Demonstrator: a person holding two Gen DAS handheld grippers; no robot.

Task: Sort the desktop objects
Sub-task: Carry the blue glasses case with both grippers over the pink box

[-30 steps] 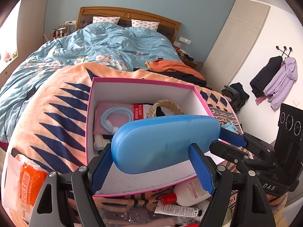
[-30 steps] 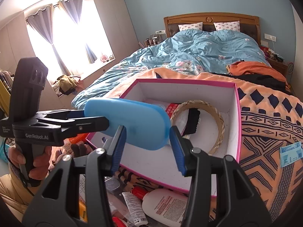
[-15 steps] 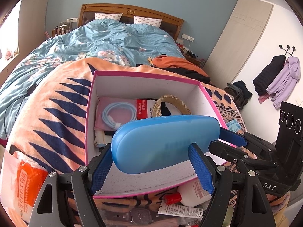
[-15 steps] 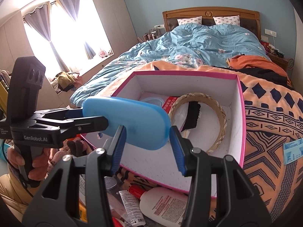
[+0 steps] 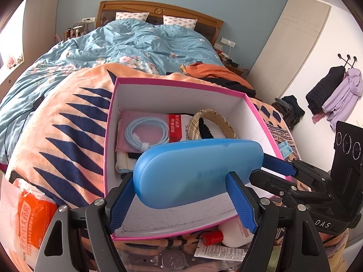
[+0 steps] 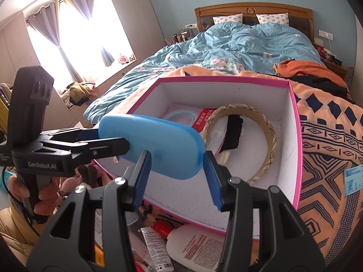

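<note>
A blue glasses case (image 5: 197, 170) (image 6: 156, 147) hangs above the near part of a pink-rimmed white box (image 5: 181, 83) (image 6: 297, 149). My left gripper (image 5: 181, 199) is shut on the case's left end. My right gripper (image 6: 177, 176) is shut on its right end; it also shows in the left wrist view (image 5: 276, 165). In the box lie a coiled light-blue cable in a pink pouch (image 5: 145, 131), a red-and-white packet (image 5: 174, 127) and a plaid headband (image 6: 265, 140).
The box sits on an orange and navy blanket (image 5: 56, 136) over a bed. Before the box lie a white bottle with a red cap (image 6: 197, 244), a tube (image 6: 156, 249) and a watch (image 5: 174, 258). An orange packet (image 5: 34, 222) lies at the left.
Both grippers and the case have moved forward and tilted down over the box, so more of the box's inside shows. The grips have not changed.
</note>
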